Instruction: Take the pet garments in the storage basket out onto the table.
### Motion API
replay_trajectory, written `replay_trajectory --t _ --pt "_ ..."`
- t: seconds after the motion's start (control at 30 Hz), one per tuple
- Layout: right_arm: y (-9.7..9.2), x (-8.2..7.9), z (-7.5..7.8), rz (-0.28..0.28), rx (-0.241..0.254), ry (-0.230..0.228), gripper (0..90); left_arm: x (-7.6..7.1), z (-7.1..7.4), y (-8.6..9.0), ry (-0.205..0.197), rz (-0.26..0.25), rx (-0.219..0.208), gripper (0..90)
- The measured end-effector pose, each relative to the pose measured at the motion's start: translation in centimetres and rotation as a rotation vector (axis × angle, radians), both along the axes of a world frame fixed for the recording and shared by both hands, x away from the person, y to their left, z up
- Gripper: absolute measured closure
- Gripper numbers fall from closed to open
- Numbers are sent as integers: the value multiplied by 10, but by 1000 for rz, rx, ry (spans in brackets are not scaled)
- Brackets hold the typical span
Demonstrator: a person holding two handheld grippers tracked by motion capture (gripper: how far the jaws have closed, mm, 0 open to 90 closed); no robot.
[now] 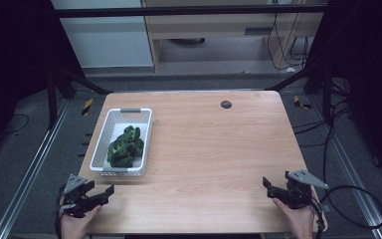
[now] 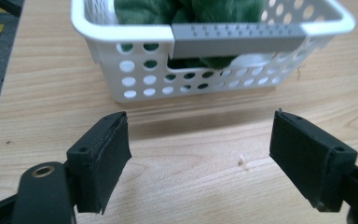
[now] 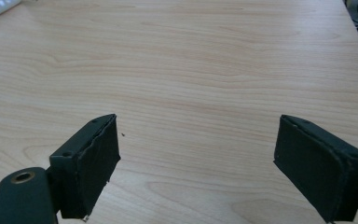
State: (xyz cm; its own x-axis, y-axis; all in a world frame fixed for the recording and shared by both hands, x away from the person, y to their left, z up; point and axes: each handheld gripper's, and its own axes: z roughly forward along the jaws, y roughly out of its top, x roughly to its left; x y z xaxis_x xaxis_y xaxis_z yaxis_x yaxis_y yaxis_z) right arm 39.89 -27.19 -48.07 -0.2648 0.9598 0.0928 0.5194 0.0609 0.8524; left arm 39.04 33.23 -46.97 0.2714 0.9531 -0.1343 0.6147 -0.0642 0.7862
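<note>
A white perforated basket (image 1: 110, 119) stands on the left side of the wooden table and holds a pile of dark green cloth (image 1: 125, 146). My left gripper (image 1: 108, 191) rests open at the table's near left corner, just in front of the basket. In the left gripper view the basket (image 2: 140, 56) with its grey handle sits close ahead of the wide-apart jaws, with green cloth (image 2: 144, 10) inside, and the left gripper (image 2: 199, 156) has nothing between its jaws. My right gripper (image 1: 267, 186) is open at the near right corner. In the right gripper view the right gripper (image 3: 196, 161) faces bare table.
A small dark round cap (image 1: 226, 104) is set into the table near its far edge. The tabletop (image 1: 219, 149) is light wood. Cables (image 1: 348, 199) trail on the floor to the right, and black frame bars stand beyond the far edge.
</note>
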Motion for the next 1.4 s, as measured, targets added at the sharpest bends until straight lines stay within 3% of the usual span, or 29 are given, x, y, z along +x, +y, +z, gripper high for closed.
replay_trajectory --t 0.23,0.53,0.7,1.4 --pt "9 -1 1 26 -18 -7 130 -7 12 0 -52 4 -39 201" --pt "16 -3 1 62 -6 -5 118 -10 27 -5 -103 -2 -39 197" --pt "20 -2 0 77 -24 -3 118 -10 33 -4 -129 8 -48 194" --pt "17 -1 -1 58 -31 8 113 -4 62 3 -178 -11 -64 192"
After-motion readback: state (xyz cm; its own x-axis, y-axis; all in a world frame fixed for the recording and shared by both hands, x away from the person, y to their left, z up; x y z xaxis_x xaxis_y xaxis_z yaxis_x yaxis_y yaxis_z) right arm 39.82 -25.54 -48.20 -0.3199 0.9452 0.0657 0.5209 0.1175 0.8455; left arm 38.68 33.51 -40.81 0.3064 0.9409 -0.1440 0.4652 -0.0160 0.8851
